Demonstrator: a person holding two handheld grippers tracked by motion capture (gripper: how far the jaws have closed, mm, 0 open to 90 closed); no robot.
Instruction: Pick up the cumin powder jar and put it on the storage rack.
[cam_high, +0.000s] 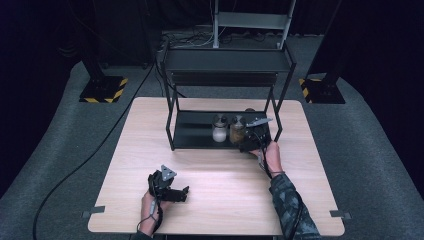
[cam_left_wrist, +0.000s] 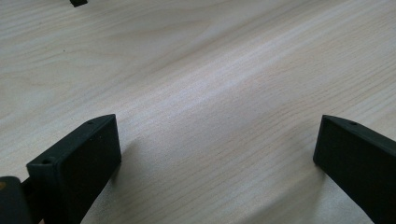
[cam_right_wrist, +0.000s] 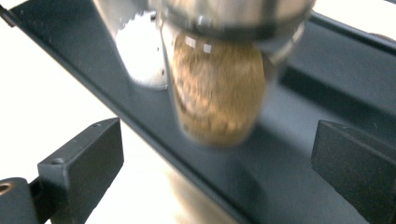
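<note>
Two glass shakers stand side by side on the lower shelf of a black metal rack (cam_high: 190, 140): one holds white grains (cam_high: 219, 129), the other brown grains (cam_high: 237, 129). In the right gripper view the brown shaker (cam_right_wrist: 217, 88) stands just ahead of the jaws and the white shaker (cam_right_wrist: 140, 56) stands behind it to the left. My right gripper (cam_high: 248, 144) (cam_right_wrist: 217, 154) is open at the shelf's front edge, close to the brown shaker without holding it. My left gripper (cam_high: 181, 194) (cam_left_wrist: 217, 149) is open over bare wood near the table's front.
The rack's upper shelf (cam_high: 227, 62) overhangs the lower one. The wooden table (cam_high: 150, 150) lies bare left of the rack and in front of it. Cables (cam_high: 100, 145) trail over the grey floor, and stands with yellow-black bases (cam_high: 104, 90) flank the table at the back.
</note>
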